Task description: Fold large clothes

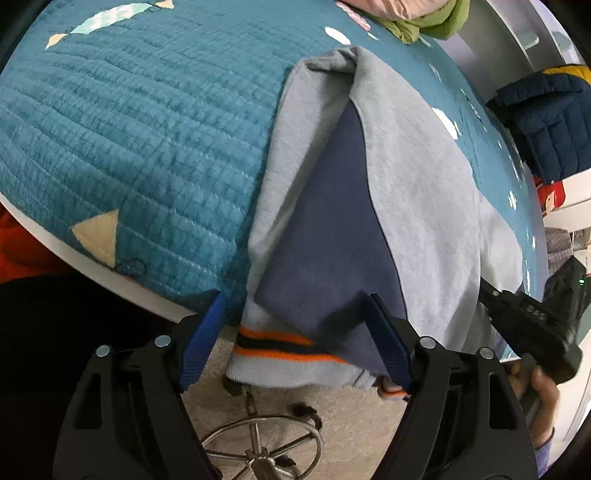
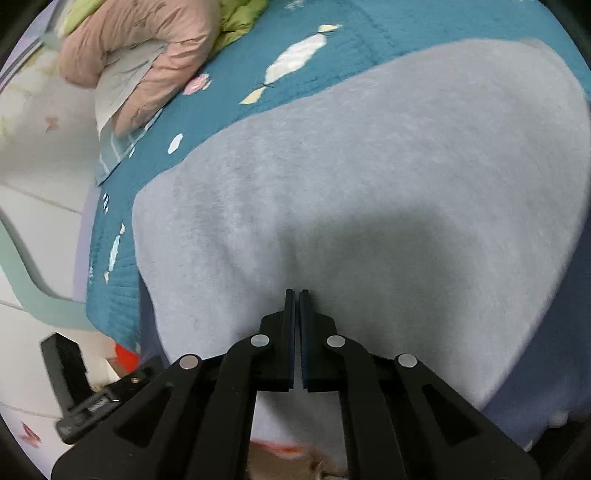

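A light grey sweatshirt (image 1: 417, 173) with a navy panel (image 1: 332, 236) and an orange-and-black striped hem (image 1: 273, 341) lies on a teal quilt (image 1: 129, 122), its hem hanging over the near edge. My left gripper (image 1: 295, 314) is open, its blue pads on either side of the hem and navy panel. The right gripper's black body (image 1: 532, 325) shows at the sweatshirt's right side. In the right wrist view the sweatshirt (image 2: 369, 177) fills the frame, and my right gripper (image 2: 297, 295) is shut with its tips pressed into the grey fabric.
A pink padded garment (image 2: 147, 48) and a green one (image 1: 417, 22) lie at the far end of the quilt. A navy puffer jacket (image 1: 554, 122) hangs at the right. A chair base (image 1: 262, 439) stands on the floor below the edge.
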Available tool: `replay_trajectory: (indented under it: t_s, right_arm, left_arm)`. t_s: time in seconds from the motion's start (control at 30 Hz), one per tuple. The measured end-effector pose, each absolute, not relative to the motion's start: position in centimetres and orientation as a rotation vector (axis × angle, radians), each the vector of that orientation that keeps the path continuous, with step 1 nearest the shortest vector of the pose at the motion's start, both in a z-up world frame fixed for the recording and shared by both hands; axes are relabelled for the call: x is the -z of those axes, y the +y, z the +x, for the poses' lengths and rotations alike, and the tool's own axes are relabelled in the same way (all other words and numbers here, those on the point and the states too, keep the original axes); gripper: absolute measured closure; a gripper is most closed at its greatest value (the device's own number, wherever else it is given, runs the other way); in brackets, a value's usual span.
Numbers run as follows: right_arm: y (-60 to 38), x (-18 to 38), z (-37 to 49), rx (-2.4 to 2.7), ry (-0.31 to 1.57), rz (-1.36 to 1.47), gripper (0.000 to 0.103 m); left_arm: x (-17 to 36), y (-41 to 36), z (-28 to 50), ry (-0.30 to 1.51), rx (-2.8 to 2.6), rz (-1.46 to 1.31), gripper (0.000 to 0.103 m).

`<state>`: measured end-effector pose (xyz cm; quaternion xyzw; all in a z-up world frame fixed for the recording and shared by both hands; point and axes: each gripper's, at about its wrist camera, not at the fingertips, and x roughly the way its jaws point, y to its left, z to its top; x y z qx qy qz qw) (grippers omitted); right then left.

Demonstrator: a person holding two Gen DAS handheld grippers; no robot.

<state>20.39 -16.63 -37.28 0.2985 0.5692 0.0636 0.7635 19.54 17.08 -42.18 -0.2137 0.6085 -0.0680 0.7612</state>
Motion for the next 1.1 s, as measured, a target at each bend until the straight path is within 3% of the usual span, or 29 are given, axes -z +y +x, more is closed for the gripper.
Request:
replay_trajectory:
  t_s: [0.23,0.33,0.4,0.47,0.67,0.83,1.1]
  right_arm:
    - [-16.0,38.1,18.6,-0.156,1.211,0.626,0.099]
    - [-15.3,37.5,18.5,-0.153,1.206,0.587,0.098]
    - [-15.1,36.9,18.2,-0.159,1.195,0.59,0.089]
    - [-14.4,36.0,18.1,-0.161,1.181,0.547,0.067]
    - [-10.0,32.6,15.2,-0.316,1.058,0.324,0.05]
    - [-5.3,31.6,13.7,-0.475,0.986,0.161,0.043]
    - [-0.7,32.8,15.4,-0.516,0.942,0.036,0.041]
  left_arm:
    - [43.3,16.0,18.8,1.358,0.128,-0.462,0.035]
    - [42.6,16.2,18.4,1.347,0.128,-0.462,0.06]
    - [42.1,16.3,18.1,1.331,0.147,-0.469,0.082]
    - [41.0,15.7,17.9,1.287,0.172,-0.435,0.088]
    - [37.3,14.6,18.0,1.195,0.303,-0.495,0.089]
    - [35.8,14.3,18.7,1.191,0.353,-0.564,0.09]
    - [34.8,13.9,19.1,1.206,0.374,-0.582,0.089]
